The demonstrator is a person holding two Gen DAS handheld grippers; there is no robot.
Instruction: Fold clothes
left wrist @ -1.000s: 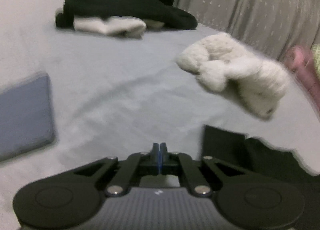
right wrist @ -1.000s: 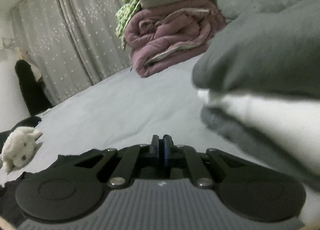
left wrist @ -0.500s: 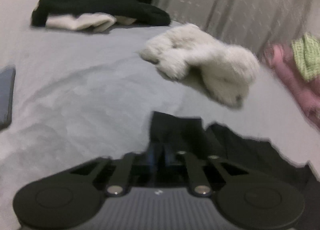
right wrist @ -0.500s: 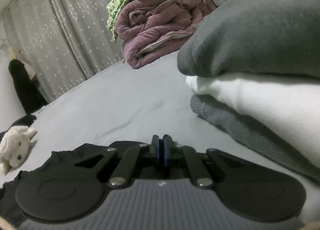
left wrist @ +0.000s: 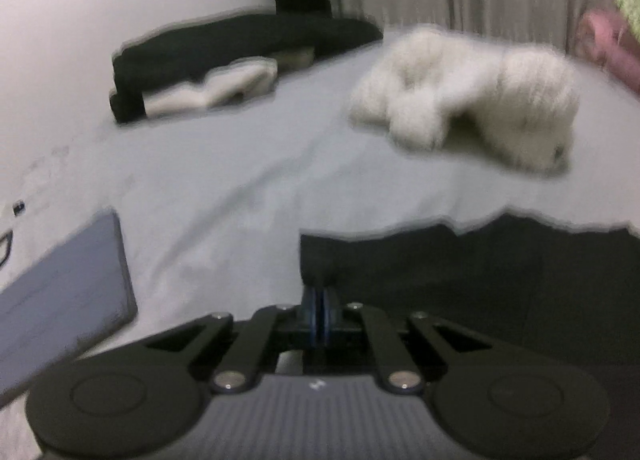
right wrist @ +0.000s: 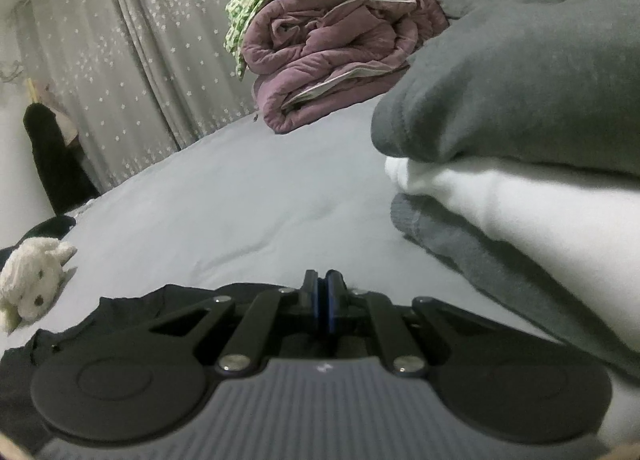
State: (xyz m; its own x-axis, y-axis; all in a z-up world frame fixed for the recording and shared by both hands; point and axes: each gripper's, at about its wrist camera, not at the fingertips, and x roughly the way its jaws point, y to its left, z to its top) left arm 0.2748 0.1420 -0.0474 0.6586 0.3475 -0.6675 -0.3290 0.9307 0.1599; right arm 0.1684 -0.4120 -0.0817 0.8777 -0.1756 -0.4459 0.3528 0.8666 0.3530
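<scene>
On the pale bed sheet [left wrist: 248, 163] before me lies the black garment [left wrist: 500, 280], spread low across both views; my left gripper [left wrist: 319, 300] has its jaws drawn together with a corner of that dark cloth bunched right at the tips, so I read it as pinching the fabric (the blur keeps me from swearing the cloth runs between the pads). My right gripper [right wrist: 323, 292] is closed just as tightly at the garment's far edge [right wrist: 132, 312]; whether it holds cloth or merely rests over it I cannot tell, since its own body covers the contact.

To do this fold well, I judge both corners should rise together and travel evenly, keeping the edge between them taut so the cloth lays over itself without a wrinkle; a lopsided pull would drag the whole piece across the sheet. The white plush toy [left wrist: 472, 95] sits just beyond the garment and ought to stay clear of the moving edge; the stack of folded grey and white clothes [right wrist: 520, 147] stands near on my right and could be brushed.

Much is hard to make out: the left view is smeared, the garment's shape and sleeves are lost in its blackness, its near part is hidden beneath both grippers, and the grey flat slab [left wrist: 68, 300] at the left is cut off by the frame.
</scene>
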